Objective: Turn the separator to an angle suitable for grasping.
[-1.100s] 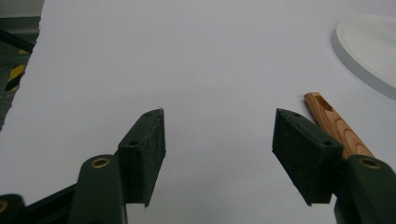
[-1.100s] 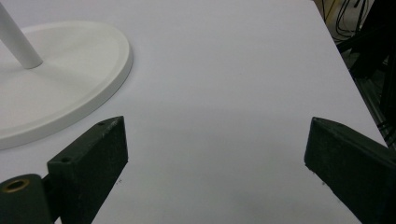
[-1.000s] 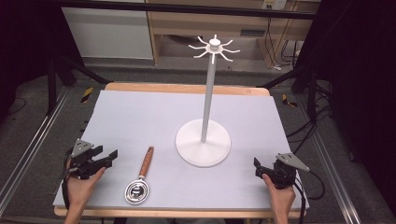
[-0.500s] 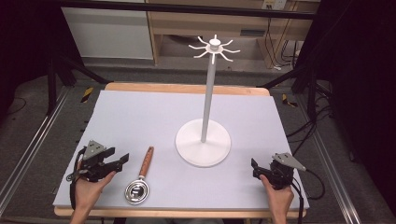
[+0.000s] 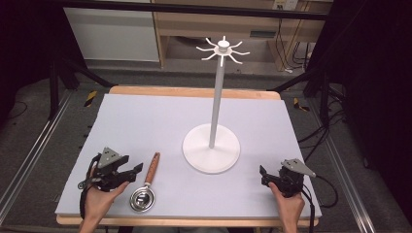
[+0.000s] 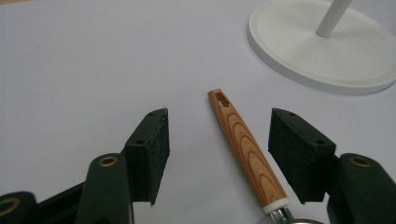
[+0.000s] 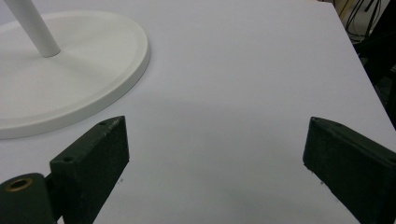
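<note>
Now we bring the left claw (image 6: 218, 140), jaws wide but closing, around the ladle's wooden handle (image 6: 245, 149); next, squeeze and lift.

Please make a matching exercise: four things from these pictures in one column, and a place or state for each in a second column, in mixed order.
1. strainer handle
2. white stand
3. right gripper
4. strainer bowl

a. open over bare mat
b. wooden, between the left gripper's closing jaws, untouched
c. shiny metal, near the table's front edge
d. upright at mid-table, hooks on top

Pairs: 1-b, 2-d, 3-a, 4-c
</note>
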A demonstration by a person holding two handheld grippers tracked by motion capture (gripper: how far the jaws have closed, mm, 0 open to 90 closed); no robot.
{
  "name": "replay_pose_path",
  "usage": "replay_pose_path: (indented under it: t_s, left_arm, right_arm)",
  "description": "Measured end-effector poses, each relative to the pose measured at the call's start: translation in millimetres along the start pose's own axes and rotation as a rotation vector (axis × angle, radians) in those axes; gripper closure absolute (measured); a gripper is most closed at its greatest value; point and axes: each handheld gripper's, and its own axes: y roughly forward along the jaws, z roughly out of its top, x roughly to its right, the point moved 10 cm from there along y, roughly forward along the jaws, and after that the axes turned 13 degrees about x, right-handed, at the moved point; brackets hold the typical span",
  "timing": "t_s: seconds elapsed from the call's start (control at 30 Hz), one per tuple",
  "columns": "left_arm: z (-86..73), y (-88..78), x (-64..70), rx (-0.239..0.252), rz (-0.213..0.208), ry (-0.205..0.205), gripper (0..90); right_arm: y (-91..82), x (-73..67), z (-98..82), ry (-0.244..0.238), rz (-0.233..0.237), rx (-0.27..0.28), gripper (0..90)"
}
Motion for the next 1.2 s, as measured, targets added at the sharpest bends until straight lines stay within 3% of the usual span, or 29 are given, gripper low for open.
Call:
replay_pose_path:
  t_s: [0.57, 1.2]
  left_arm:
    - [-7.3, 14.1, 20.5, -0.08, -0.022, 0.044, 41.8]
    - [-34.4, 32.6, 29.5, -0.216, -0.03, 0.049, 47.2]
  right_arm:
    - [0.6, -1.7, -1.3, -0.01, 0.002, -0.009, 7.5]
    - [0.6, -1.1, -1.7, -0.011, 0.0, -0.011, 7.7]
